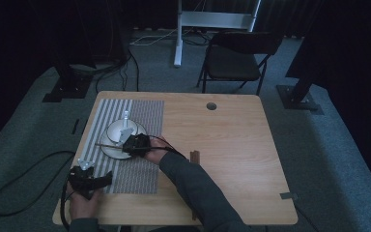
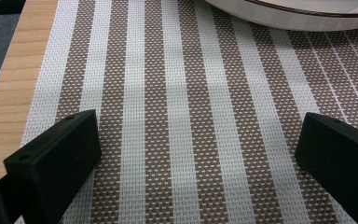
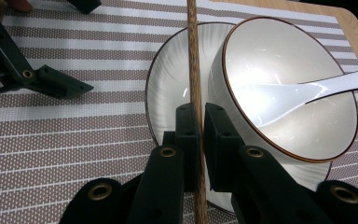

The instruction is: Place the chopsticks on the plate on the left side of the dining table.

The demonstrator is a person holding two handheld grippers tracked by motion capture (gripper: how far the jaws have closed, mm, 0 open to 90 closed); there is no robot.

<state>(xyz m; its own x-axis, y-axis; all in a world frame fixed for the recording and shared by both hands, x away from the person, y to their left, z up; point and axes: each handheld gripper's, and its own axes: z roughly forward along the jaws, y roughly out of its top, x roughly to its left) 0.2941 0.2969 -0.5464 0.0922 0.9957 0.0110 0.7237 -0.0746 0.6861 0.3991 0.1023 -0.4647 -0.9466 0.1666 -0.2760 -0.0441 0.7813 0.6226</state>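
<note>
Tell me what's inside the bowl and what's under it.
Inside the bowl lies a white spoon, its handle running out over the rim. Under the bowl sits a white plate on the striped mat. The bowl covers most of the plate, so that part is hidden.

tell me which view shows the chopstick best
The right gripper view. The chopstick runs up the middle of it, clamped between the right gripper jaws, over the plate beside the bowl. In the high view it is a thin dark sliver sticking out left of the gripper. The left gripper view gives placemat and a plate rim.
</note>
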